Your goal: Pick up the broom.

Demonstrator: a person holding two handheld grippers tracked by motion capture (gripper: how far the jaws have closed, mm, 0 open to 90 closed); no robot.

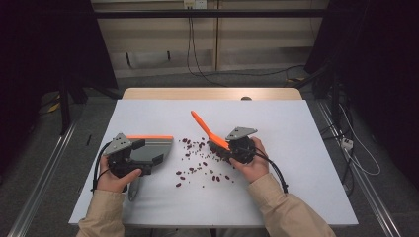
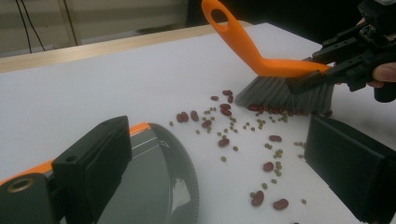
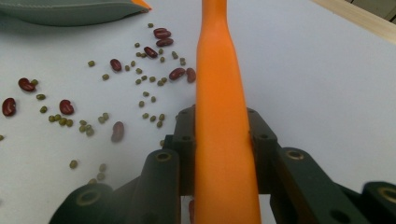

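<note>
- Fingers first, high view: my right gripper pinches the orange brush by its head, handle slanting up and away toward the table's far side. My left gripper sits at the grey dustpan, whose orange edge faces away from me; whether its jaws press the pan I cannot tell from here. Beans lie scattered on the white table between pan and brush.
- Left gripper view: my own two jaws stand apart, one over the dustpan, the other over bare table; the picture does not settle whether they grip the pan. Red beans and small green ones speckle the table just past the pan's lip. Beyond them the brush stands with grey bristles touching the table among the beans, my right gripper clamped on its orange back.
- Right gripper view: my fingers squeeze the brush from both sides, handle running straight ahead. Beans spread to its left, the dustpan at the top-left corner.
</note>
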